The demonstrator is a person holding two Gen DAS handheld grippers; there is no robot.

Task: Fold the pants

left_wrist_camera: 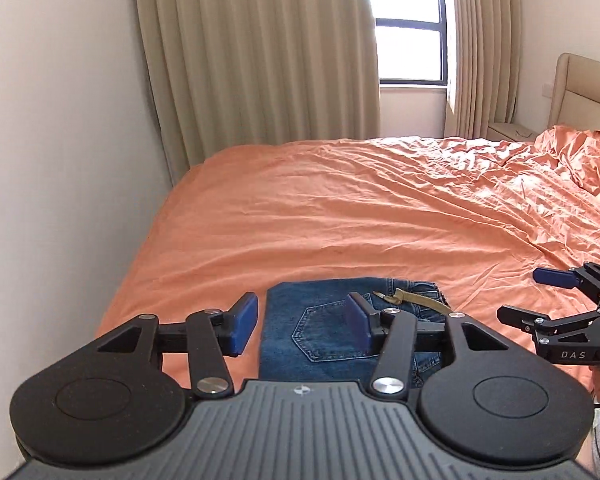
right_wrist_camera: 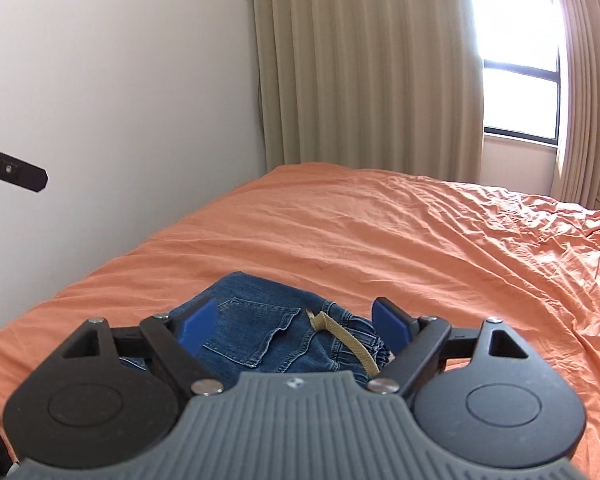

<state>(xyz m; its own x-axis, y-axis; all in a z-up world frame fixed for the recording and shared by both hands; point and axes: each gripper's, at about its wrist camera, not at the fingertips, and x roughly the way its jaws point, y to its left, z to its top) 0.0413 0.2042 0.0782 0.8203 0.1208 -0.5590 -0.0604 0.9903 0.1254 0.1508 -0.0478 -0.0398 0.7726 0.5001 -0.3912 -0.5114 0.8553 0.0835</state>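
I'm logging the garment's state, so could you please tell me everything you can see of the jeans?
The jeans are blue denim with lighter stitching, already folded into a compact, roughly rectangular bundle. A back pocket faces up. A tan strap, perhaps a belt or drawstring, trails across the bunched waistband on the right. They lie flat on the orange sheet near the bed's close edge. Both tools, left and right, hover open above them; neither grips the fabric.

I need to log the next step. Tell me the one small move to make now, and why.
Probably draw both grippers back and leave the jeans alone. They already lie as a compact folded stack on the orange bedsheet, back pocket up, a tan strap across the waist. The left gripper and right gripper are both open, holding nothing.
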